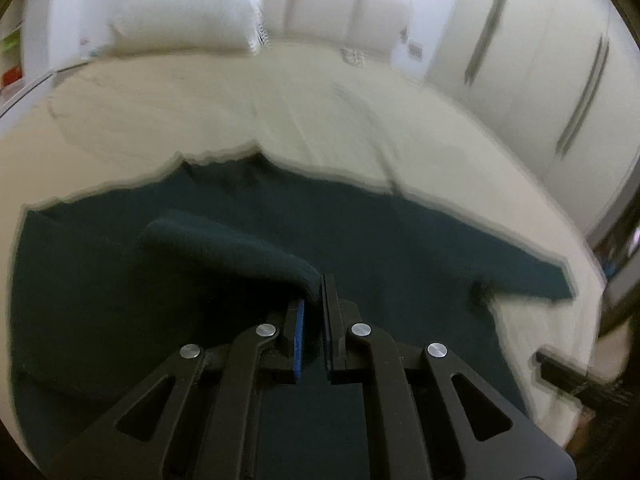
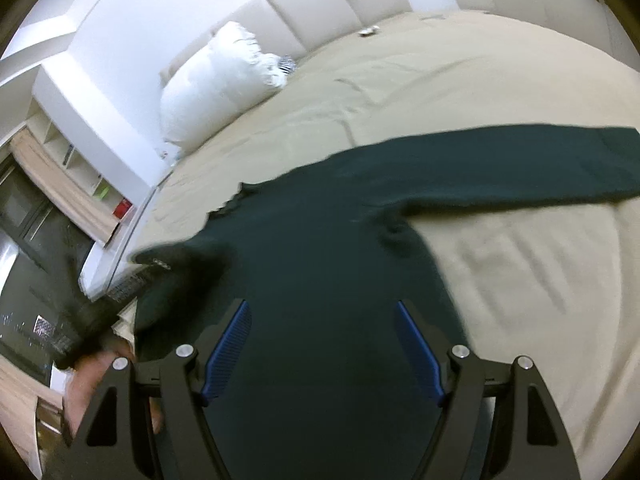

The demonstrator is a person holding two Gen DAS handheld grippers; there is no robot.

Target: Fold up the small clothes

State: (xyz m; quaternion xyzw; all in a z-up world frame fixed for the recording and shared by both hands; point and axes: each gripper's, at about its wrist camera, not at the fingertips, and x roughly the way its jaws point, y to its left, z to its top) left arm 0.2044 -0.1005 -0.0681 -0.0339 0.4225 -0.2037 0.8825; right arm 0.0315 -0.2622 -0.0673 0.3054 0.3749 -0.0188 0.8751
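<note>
Left gripper (image 1: pixel 316 300) clamps sweater (image 1: pixel 360 240) sleeve; right gripper (image 2: pixel 322 340) open.

The sweater (image 2: pixel 320 240) is a plain dark green, almost black in shadow; the bed (image 2: pixel 500 80) beneath it is covered in an unpatterned pale beige sheet; at the head of the bed the pillow (image 2: pixel 208 92) is white, and the padded headboard (image 2: pixel 320 4) behind it is cream; both grippers have black frames with silver rivets, and their fingers (image 2: pixel 230 350) carry bright blue ribbed pads; beside the bed, a shelf holds a small red box (image 2: pixel 122 208).
</note>
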